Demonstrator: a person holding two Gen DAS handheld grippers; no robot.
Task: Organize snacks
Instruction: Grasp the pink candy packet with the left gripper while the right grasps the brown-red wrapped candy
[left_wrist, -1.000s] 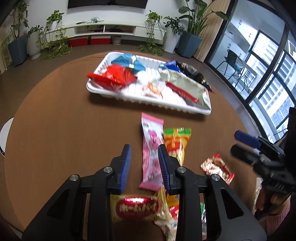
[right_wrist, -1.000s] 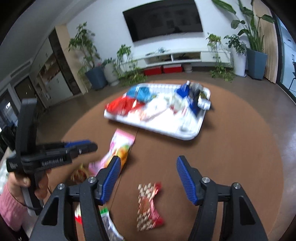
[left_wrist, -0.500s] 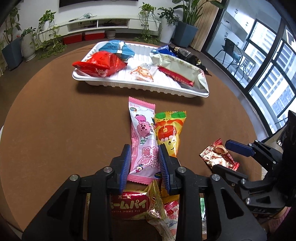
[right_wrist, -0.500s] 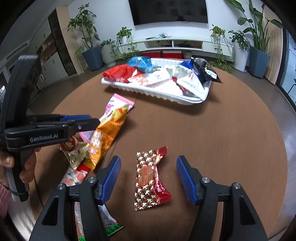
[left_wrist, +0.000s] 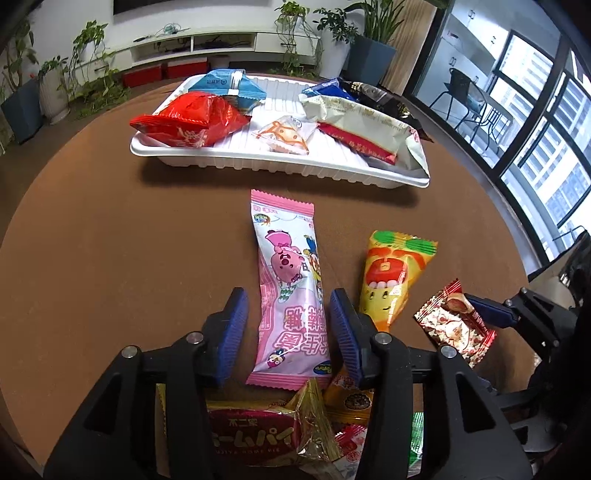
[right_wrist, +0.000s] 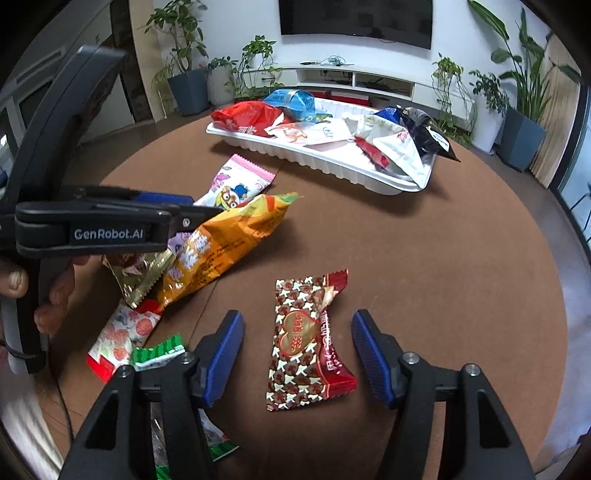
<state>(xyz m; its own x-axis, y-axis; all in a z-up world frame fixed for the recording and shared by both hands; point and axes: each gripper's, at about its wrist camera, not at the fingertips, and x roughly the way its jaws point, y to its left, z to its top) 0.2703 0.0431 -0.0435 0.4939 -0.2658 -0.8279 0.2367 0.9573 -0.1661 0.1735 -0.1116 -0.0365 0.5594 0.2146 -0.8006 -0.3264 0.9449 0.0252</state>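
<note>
**Snacks straddled on the round brown table**

Left wrist view: beyond the round brown table (left_wrist: 110, 240), a white ribbed plastic tray (left_wrist: 280, 168) is seen already loaded. The left gripper (left_wrist: 286, 325), its jaws just opened wider and pinching nothing, is set astride the long pink cartoon-printed wrapper (left_wrist: 288, 295), whose long axis runs straight ahead toward the tray.

Right wrist view: the right gripper (right_wrist: 297, 350) is spread around the red star-patterned candy packet (right_wrist: 306, 339), untouched, lying lengthwise.

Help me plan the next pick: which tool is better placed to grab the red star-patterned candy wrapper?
Right. The right tool is open with the red star-patterned candy wrapper lying between its fingers. The left tool straddles the long pink snack packet instead.
</note>
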